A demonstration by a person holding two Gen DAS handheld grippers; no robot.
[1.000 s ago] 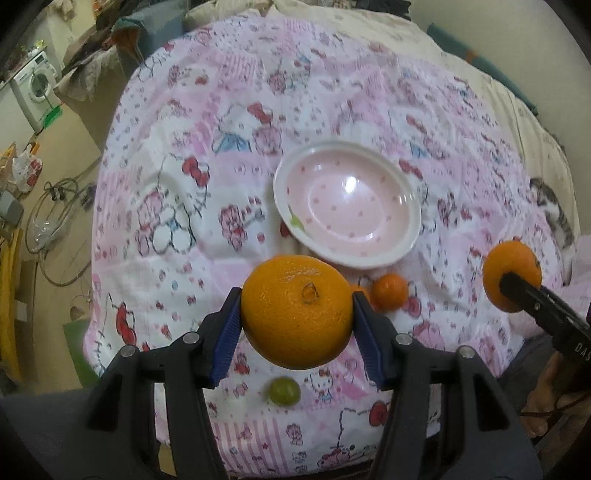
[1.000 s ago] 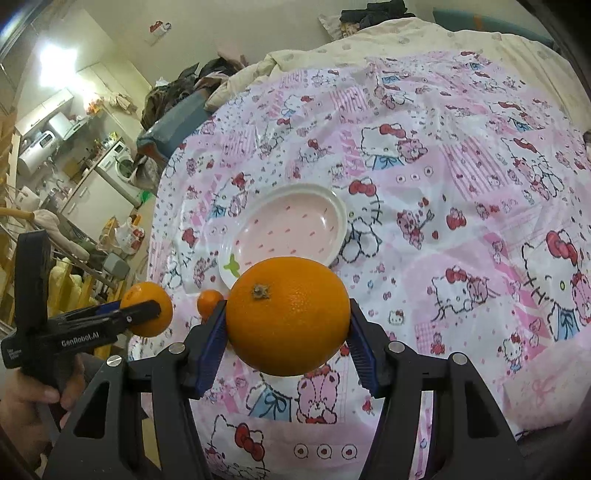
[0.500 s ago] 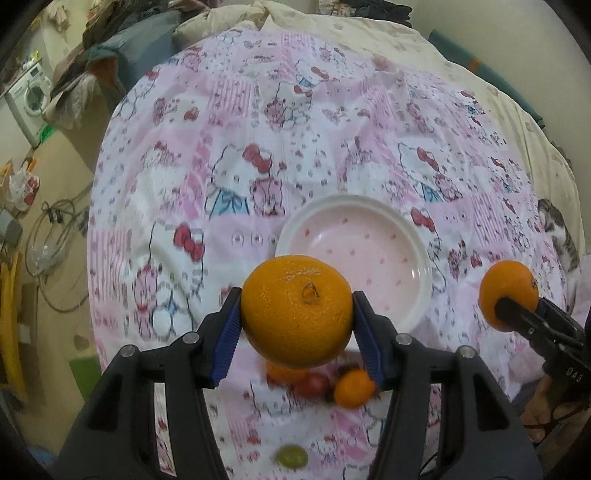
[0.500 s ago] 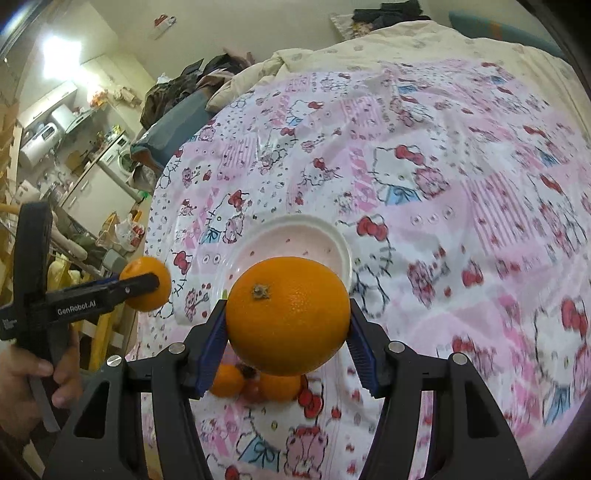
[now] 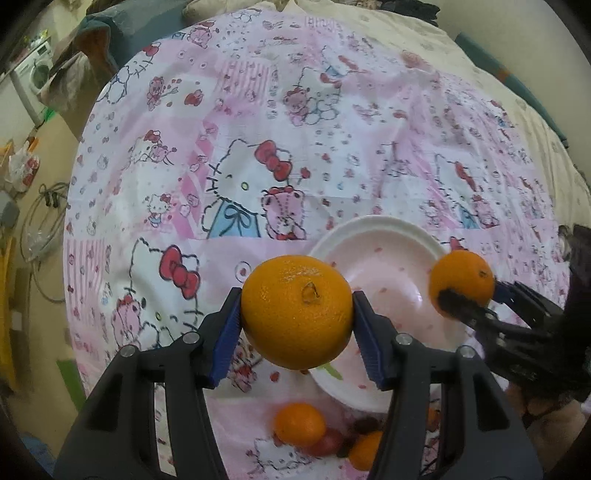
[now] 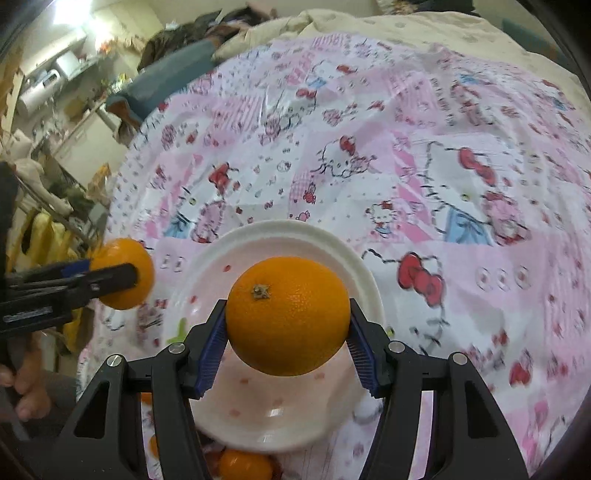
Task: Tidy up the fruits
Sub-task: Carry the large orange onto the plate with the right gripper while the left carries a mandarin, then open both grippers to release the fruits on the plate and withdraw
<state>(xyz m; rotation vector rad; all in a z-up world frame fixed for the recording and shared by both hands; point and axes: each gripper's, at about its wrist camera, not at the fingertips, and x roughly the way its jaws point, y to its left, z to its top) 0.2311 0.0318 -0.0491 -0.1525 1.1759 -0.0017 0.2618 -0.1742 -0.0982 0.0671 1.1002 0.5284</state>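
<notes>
My left gripper [image 5: 297, 314] is shut on a large orange [image 5: 296, 311] and holds it above the near left rim of the pink bowl [image 5: 388, 273]. My right gripper [image 6: 288, 323] is shut on another orange [image 6: 287, 320], held directly over the bowl [image 6: 295, 236]. In the left wrist view the right gripper's orange [image 5: 461, 280] hangs over the bowl's right rim. In the right wrist view the left gripper's orange [image 6: 123, 273] is left of the bowl. Small oranges [image 5: 299, 424] and red fruits [image 5: 327, 445] lie on the cloth in front of the bowl.
The bowl sits on a pink Hello Kitty cloth [image 5: 240, 177] spread over a bed. A cream blanket [image 6: 369, 26] lies beyond it. The floor with cables [image 5: 40, 221] is to the left, past the cloth's edge.
Both grippers have moved forward and down toward the bowl with their oranges. The right orange now hangs over the bowl; the loose fruits have slipped to the bottom of both views.
</notes>
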